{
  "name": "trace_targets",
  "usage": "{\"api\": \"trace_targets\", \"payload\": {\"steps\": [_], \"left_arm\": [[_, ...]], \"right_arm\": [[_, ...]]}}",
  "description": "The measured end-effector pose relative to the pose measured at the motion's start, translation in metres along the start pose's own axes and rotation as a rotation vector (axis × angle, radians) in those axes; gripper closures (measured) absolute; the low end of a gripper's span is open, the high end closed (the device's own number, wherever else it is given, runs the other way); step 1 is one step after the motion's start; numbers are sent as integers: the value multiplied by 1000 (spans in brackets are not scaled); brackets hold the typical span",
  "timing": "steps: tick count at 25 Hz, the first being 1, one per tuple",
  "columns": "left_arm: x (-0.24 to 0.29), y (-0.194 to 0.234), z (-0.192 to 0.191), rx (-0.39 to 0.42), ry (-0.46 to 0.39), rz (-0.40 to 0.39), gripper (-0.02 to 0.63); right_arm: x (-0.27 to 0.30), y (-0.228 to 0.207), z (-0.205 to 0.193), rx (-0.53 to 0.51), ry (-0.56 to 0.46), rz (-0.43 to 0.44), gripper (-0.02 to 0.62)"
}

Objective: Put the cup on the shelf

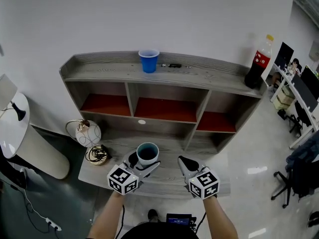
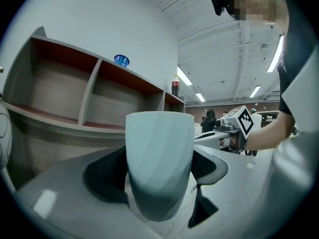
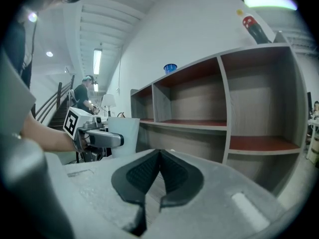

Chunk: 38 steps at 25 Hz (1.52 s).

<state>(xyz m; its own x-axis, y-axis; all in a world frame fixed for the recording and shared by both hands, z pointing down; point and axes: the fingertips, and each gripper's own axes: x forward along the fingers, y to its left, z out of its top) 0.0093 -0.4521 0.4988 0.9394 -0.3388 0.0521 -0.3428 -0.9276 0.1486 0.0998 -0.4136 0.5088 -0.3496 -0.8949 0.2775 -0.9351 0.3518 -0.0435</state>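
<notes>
A pale blue-grey cup point(image 1: 147, 154) with a dark inside stands upright between the jaws of my left gripper point(image 1: 143, 163), over the wooden desk point(image 1: 164, 180) in front of the shelf point(image 1: 164, 91). The left gripper view shows the cup point(image 2: 159, 168) filling the gap, both dark pads against its sides. My right gripper point(image 1: 185, 164) is beside it to the right, its jaws together with nothing between them. In the right gripper view the right gripper point(image 3: 158, 176) points at the shelf point(image 3: 224, 128), and the cup point(image 3: 123, 136) is at the left.
A blue plastic cup point(image 1: 148, 60), a pen point(image 1: 174, 65) and a cola bottle point(image 1: 259, 62) are on the shelf top. A round ornament point(image 1: 88, 133) and coiled cables point(image 1: 97, 154) sit at the desk's left. A white lamp point(image 1: 12, 126) stands further left. Office chairs and desks are at the right.
</notes>
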Motion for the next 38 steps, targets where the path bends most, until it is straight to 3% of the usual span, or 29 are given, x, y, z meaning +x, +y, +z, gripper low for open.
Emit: {"api": "trace_targets", "payload": {"steps": [8,23,38], "left_arm": [[24,2,-4,-25,0,-29,227],[45,0,15,8,-19,40,227],[57,-8,15,9,-7,46,227]], "right_arm": [[6,-20,1,0,11,-14,598],[14,-41,26,-25,-35,68,598],[11,-47,24,-29,-39,97,598]]}}
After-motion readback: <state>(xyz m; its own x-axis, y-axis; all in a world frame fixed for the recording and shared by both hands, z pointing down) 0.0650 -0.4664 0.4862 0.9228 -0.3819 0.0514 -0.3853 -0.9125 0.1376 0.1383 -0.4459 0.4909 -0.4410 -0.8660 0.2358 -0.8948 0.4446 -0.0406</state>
